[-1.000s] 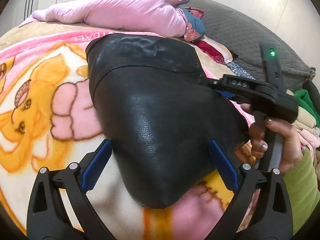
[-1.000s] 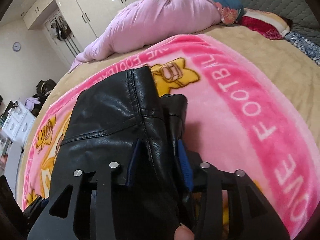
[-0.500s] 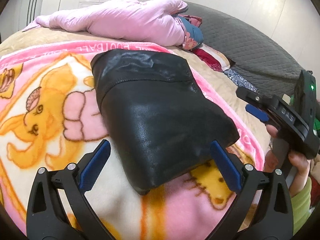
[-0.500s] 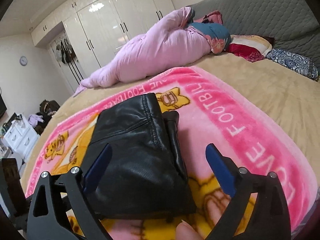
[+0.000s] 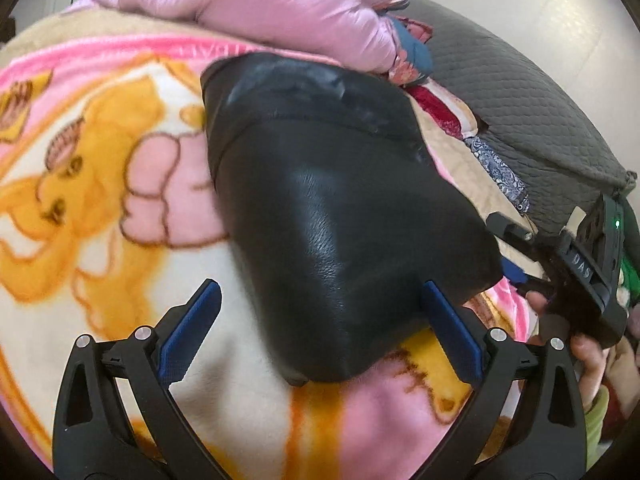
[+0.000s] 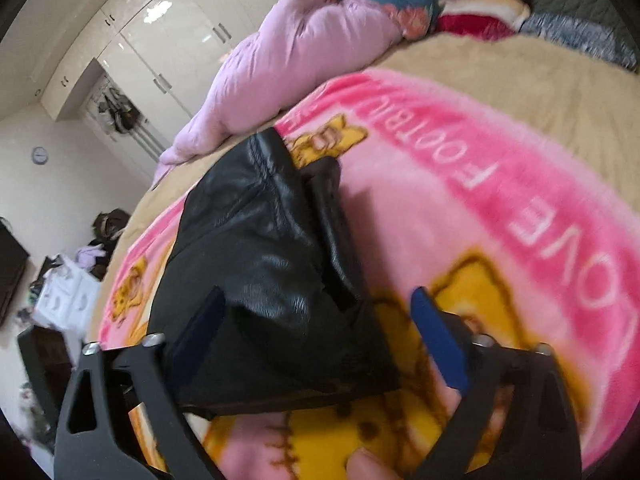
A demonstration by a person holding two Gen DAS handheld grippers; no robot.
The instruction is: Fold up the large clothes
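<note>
A folded black leather garment [image 5: 320, 208] lies on a pink and yellow cartoon blanket [image 5: 100, 184] on the bed. My left gripper [image 5: 316, 332] is open, its blue pads either side of the garment's near corner, not gripping it. My right gripper [image 6: 316, 332] is open too, with the garment's near end [image 6: 272, 280] between its fingers. In the left wrist view the right gripper's body [image 5: 580, 264] sits at the garment's right edge, held by a hand.
A pink duvet [image 5: 260, 8] and pillows [image 5: 440, 112] lie at the far side of the bed by a grey quilted headboard [image 5: 520, 100]. White wardrobes [image 6: 180, 52] and a cluttered dresser [image 6: 68, 292] stand beyond the bed. Folded clothes [image 5: 628, 280] lie at the right.
One second ago my right gripper was shut on the garment's edge; it let go, pulled back, and now has come close again, open. The left gripper stayed open and moved nearer.
</note>
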